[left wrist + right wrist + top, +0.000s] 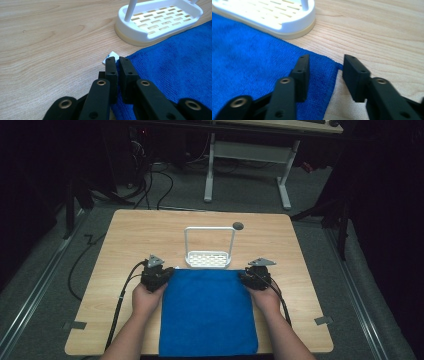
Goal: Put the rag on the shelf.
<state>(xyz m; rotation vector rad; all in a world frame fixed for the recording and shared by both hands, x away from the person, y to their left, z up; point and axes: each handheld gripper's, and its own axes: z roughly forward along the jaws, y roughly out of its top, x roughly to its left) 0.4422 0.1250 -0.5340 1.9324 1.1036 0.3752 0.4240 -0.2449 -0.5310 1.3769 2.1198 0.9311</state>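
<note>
Left claw (118, 61) pinching blue towel (207, 312) corner | right claw (325, 65) spread wide, straddling the other corner | desk (135, 232)

Three cameras, all gathered on the white slotted rack (208, 259)

The high view looks forward and down from the person's side, taking in the whole wooden table (135, 235) with the rack near its middle and far from the lens. The left gripper view sits low and close, facing the rack's (160, 21) left end; the right gripper view, equally low and close, faces its (274, 15) right end. All three share the rack and the blue cloth's (207, 312) edge just beside it.
</note>
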